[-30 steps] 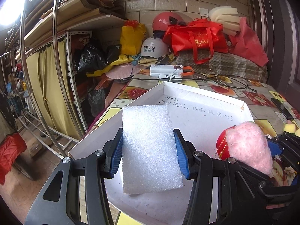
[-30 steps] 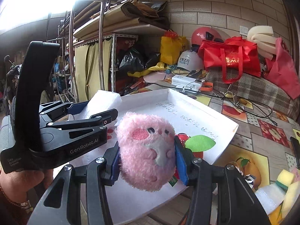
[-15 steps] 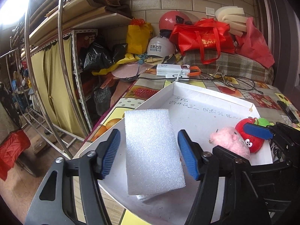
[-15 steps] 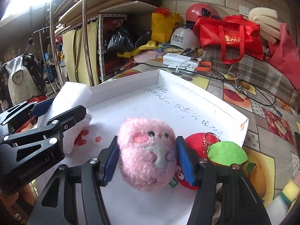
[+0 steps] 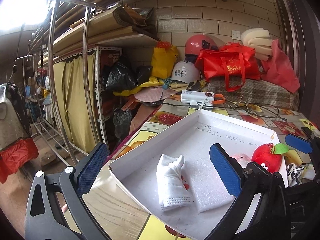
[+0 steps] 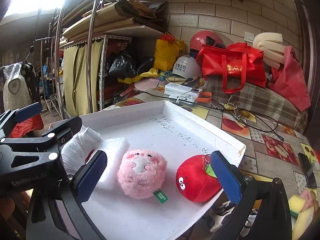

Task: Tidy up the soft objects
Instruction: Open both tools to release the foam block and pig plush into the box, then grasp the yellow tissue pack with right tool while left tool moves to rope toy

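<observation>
A shallow white box tray [image 5: 152,140] [image 6: 128,110] lies on the table. In it lie a white foam pad [image 5: 208,182] [image 6: 112,158], a folded white face mask [image 5: 172,184] [image 6: 80,146], a pink plush toy [image 6: 141,172] [image 5: 241,157] and a red apple plush [image 6: 197,178] [image 5: 267,158]. My left gripper [image 5: 160,170] is open and empty above the mask and foam. My right gripper [image 6: 160,176] is open and empty, its jaws standing either side of the pink plush and apple.
The table carries a fruit-pattern cloth [image 6: 260,132], cables, a white charger box [image 6: 180,92] and a phone [image 6: 307,166]. Yellow sponges [image 6: 302,206] lie at the right edge. Helmets and red bags [image 6: 232,68] pile at the back; a metal rack [image 5: 54,76] stands left.
Both grippers opened and pulled back. The left let go of the foam pad, which now lies flat in the tray beside the mask. The right let go of the pink plush.
</observation>
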Action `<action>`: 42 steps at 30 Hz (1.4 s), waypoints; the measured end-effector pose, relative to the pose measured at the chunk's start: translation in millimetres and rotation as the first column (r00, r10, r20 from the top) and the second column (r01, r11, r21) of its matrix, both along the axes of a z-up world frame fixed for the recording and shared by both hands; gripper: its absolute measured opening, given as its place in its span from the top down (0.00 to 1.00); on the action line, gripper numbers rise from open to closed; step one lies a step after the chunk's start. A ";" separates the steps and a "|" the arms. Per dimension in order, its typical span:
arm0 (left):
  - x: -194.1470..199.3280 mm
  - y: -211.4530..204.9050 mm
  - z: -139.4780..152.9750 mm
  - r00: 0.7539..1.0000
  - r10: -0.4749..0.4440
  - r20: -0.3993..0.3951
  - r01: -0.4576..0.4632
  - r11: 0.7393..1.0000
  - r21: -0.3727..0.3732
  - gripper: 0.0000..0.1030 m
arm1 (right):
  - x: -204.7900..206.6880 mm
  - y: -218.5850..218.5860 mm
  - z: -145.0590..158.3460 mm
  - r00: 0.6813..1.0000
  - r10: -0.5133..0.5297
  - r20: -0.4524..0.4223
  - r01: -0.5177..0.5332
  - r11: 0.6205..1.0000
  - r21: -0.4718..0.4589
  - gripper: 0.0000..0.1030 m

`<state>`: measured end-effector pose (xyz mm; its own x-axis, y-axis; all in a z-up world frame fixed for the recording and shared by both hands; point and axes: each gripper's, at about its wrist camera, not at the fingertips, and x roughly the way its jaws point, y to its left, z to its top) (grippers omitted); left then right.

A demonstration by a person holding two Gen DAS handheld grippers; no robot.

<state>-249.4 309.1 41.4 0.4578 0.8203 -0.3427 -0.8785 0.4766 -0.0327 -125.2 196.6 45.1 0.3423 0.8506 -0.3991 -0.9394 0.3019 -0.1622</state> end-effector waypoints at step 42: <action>88.1 -158.2 -5.8 0.929 -0.357 -0.102 0.340 0.928 -0.154 0.00 | 111.9 -239.1 5.1 0.933 -0.283 -0.222 0.314 0.942 0.118 0.00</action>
